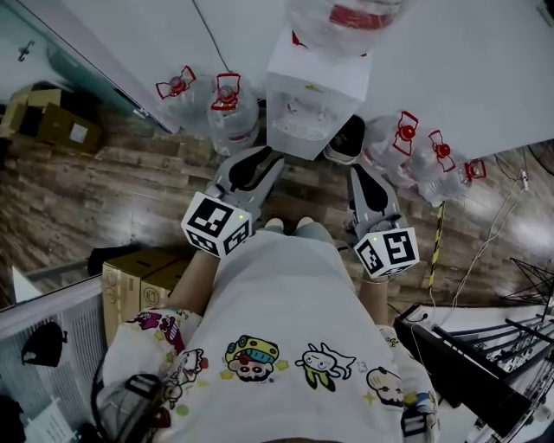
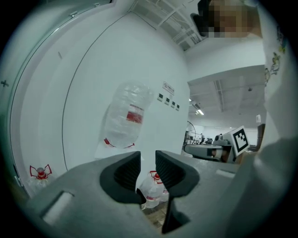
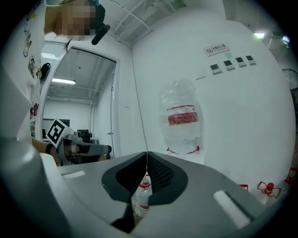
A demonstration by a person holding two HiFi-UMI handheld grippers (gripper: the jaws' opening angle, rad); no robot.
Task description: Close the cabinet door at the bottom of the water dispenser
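Item: cabinet door, at the foot of the white water dispenser (image 1: 305,91), upper centre of the head view; the door itself is not plainly shown from above; the dark rounded panel (image 1: 346,138) jutting at the dispenser's lower right may be its open leaf, not certain. Handling, as judged: a light, stiff, smooth plastic leaf on hinges; it should swing freely, wants a push and not a grip, best at the free edge away from the hinge; a moderate push only, since the inverted bottle (image 1: 342,19) likely makes the unit top-heavy. Tools: left gripper (image 1: 257,160), jaws a narrow gap apart with nothing between them; right gripper (image 1: 361,173), jaws pressed together and empty, a fair blunt pusher, nearest the dark panel; both held above the floor, apart from the dispenser. Surroundings: water jugs with red handles just beside the dispenser, two at left (image 1: 232,108), several at right (image 1: 400,138), the right group close to the panel and possibly crowding the approach; cardboard boxes (image 1: 134,277) at lower left; yellow-and-black striped rod (image 1: 435,242) and white cable (image 1: 485,251) on the wood floor (image 1: 130,186) at right, well clear.
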